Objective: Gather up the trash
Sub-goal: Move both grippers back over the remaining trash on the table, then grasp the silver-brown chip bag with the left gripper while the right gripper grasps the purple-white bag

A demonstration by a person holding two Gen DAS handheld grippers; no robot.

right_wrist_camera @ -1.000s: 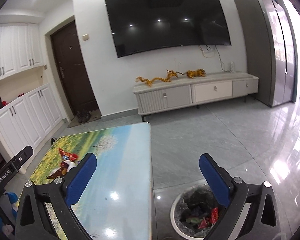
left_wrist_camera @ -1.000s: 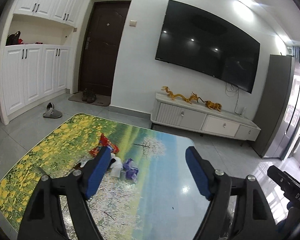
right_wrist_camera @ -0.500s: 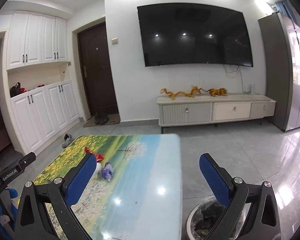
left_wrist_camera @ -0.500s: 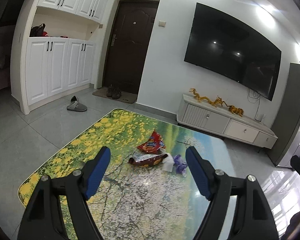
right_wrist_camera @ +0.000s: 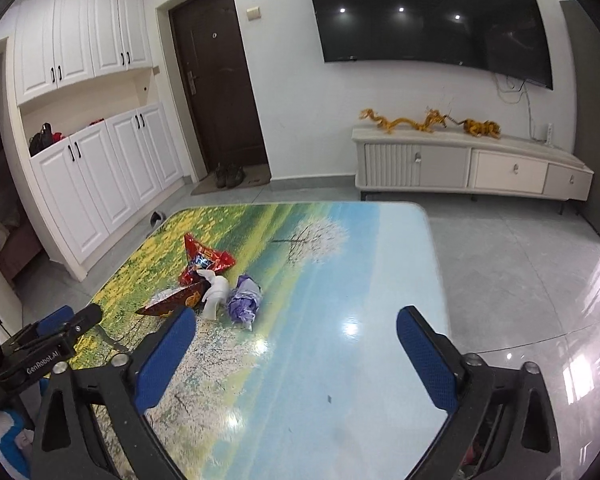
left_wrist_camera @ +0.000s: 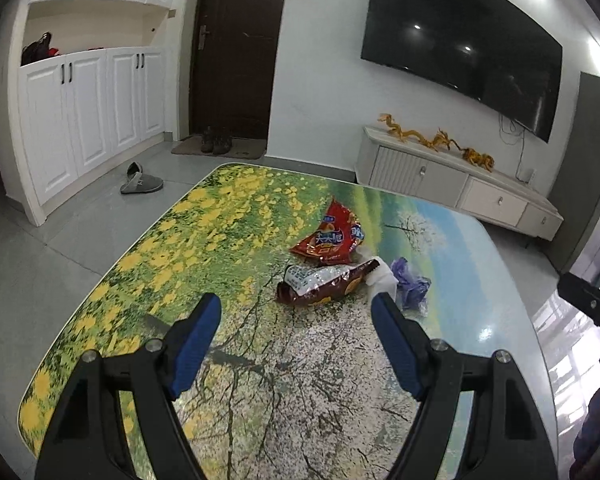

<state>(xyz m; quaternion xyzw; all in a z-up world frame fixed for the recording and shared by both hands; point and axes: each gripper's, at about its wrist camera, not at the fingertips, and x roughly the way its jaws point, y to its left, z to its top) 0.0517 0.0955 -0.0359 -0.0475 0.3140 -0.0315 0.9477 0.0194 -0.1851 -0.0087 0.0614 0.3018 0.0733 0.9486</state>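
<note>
A small pile of trash lies mid-table: a red snack bag (left_wrist_camera: 332, 238) (right_wrist_camera: 204, 260), a brown wrapper (left_wrist_camera: 324, 282) (right_wrist_camera: 172, 302), a white crumpled tissue (left_wrist_camera: 380, 280) (right_wrist_camera: 216, 292) and a purple crumpled wrapper (left_wrist_camera: 410, 286) (right_wrist_camera: 244, 300). My left gripper (left_wrist_camera: 296, 334) is open and empty, just short of the brown wrapper. My right gripper (right_wrist_camera: 296, 350) is open and empty, over the table's blue part, to the right of the pile.
The table (left_wrist_camera: 220, 240) (right_wrist_camera: 360, 272) has a glossy landscape-print top. A TV cabinet (right_wrist_camera: 472, 164) stands against the far wall. A grey slipper (left_wrist_camera: 140, 182) lies on the floor left of the table. The left gripper's body (right_wrist_camera: 40, 344) shows at the right view's left edge.
Both grippers have swung left and tipped down toward the table. The trash pile now sits closer and more central. The bin on the floor has left the right view.
</note>
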